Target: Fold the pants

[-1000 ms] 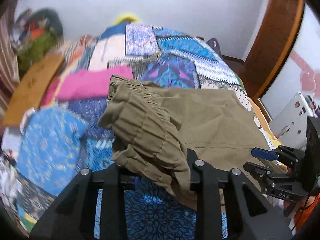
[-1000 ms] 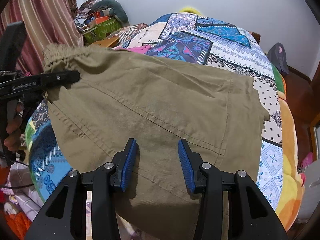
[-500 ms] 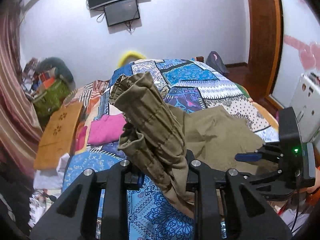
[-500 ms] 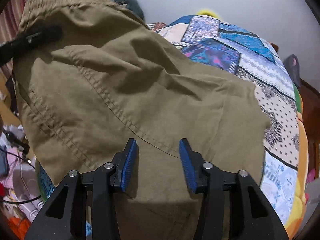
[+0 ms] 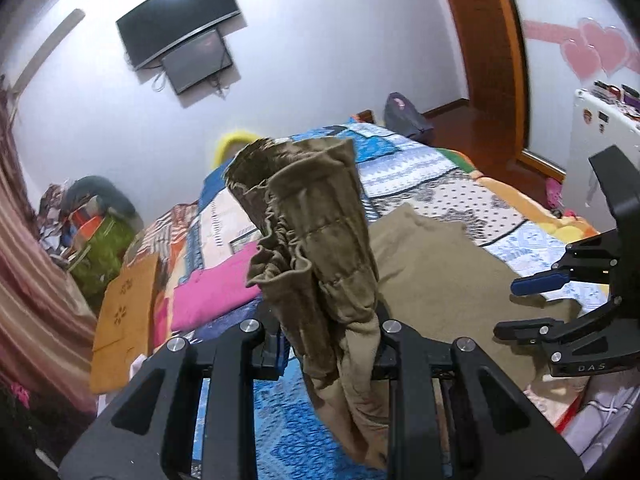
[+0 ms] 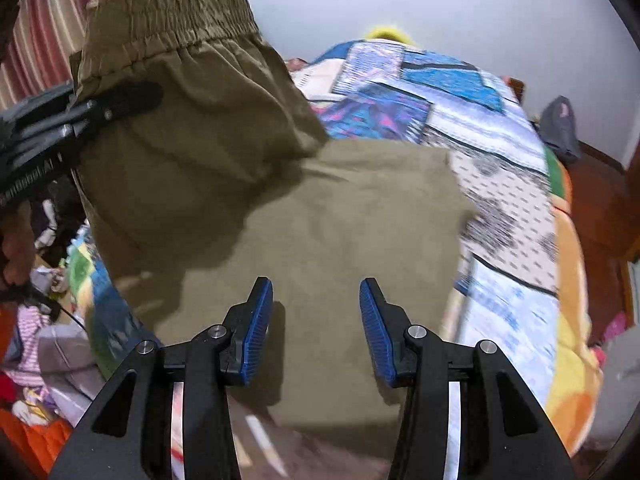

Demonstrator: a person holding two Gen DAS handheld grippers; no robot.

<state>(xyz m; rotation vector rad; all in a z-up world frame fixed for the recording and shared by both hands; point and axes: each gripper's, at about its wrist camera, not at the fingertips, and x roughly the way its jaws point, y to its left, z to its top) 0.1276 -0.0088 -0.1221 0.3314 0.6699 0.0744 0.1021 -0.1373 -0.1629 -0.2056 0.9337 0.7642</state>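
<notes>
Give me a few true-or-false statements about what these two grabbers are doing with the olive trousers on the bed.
1. The left gripper clamps the olive-brown cotton pants by the gathered elastic waistband. True.
2. The right gripper grips the pants. False: its blue pads stand apart, empty.
3. The pants lie wholly flat. False: the waistband end is lifted above the patchwork quilt.
4. A folded pink cloth lies on the quilt. True.

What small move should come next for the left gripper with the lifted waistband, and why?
Probably carry the olive-green cotton pants forward and lower the waistband onto the flat leg part. The left gripper is shut on the gathered waistband, held above the patchwork bed cover, while the right gripper hovers open over the flat cloth.
</notes>
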